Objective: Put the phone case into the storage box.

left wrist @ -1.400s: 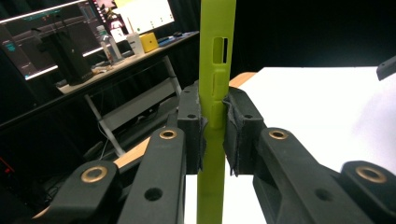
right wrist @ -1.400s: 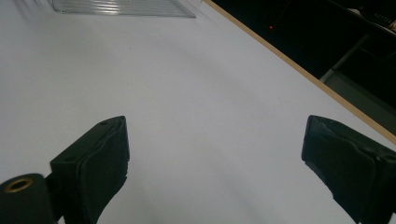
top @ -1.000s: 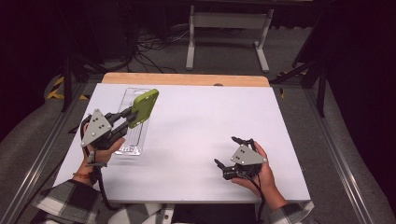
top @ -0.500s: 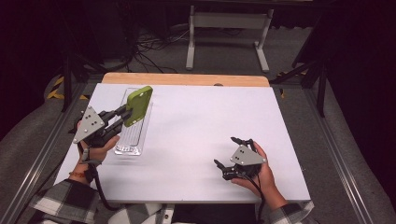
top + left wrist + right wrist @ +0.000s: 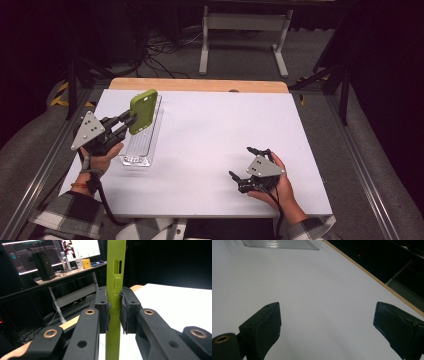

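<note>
A lime-green phone case (image 5: 144, 111) is held edge-on above the table's left side, with my left gripper (image 5: 131, 120) shut on its lower part. In the left gripper view both pads press the case's (image 5: 115, 270) thin side, my left gripper (image 5: 114, 305) clamping just below its button cut-outs. Under and just right of the case lies a clear ribbed tray (image 5: 141, 145) on the white table (image 5: 210, 130). My right gripper (image 5: 240, 162) rests near the front right in a hand, open. The right gripper view shows its jaws wide apart, my right gripper (image 5: 327, 320) with nothing between its fingers.
A wooden strip (image 5: 200, 85) runs along the table's far edge, with a metal stand (image 5: 240, 30) and cables on the floor beyond. The clear tray (image 5: 279, 243) sits at the top of the right gripper view. A desk with monitors (image 5: 85, 247) stands beyond the left gripper.
My left gripper has shifted slightly left with the green case, and the case has turned from a slant to more upright. The right gripper has stayed in place.
</note>
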`<action>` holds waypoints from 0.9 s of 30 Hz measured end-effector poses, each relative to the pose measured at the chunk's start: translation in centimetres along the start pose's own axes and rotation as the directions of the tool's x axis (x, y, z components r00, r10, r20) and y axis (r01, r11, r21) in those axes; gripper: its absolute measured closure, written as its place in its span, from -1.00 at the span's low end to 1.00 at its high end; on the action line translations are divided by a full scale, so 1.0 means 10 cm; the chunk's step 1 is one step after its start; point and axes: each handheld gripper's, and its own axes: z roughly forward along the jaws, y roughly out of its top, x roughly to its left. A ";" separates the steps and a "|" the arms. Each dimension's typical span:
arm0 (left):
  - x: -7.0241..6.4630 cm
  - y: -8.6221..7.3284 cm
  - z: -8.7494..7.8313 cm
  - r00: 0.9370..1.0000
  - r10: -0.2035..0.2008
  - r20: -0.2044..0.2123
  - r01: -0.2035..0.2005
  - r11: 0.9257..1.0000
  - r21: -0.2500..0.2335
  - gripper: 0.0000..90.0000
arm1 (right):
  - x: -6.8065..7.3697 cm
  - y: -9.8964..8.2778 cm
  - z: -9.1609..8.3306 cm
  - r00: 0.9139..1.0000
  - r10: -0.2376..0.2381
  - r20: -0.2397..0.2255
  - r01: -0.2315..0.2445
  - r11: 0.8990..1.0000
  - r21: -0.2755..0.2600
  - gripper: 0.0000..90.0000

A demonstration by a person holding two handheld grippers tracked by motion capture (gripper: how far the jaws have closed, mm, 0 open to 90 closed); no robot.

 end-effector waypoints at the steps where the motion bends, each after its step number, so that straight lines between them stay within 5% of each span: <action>1: 0.01 -0.01 0.00 1.000 -0.005 0.000 0.005 1.000 -0.003 0.74 | 0.00 0.00 0.00 1.000 -0.001 -0.001 0.001 1.000 0.000 -0.81; 12: 0.14 -0.10 -0.03 0.999 -0.042 0.025 0.043 0.998 -0.036 0.74 | 0.00 0.00 0.00 1.000 -0.002 -0.001 0.002 1.000 -0.003 -0.81; 27: 0.26 -0.24 0.02 0.997 -0.075 0.028 0.075 0.997 -0.003 0.74 | 0.00 0.01 0.00 1.000 -0.008 -0.001 0.008 1.000 -0.004 -0.81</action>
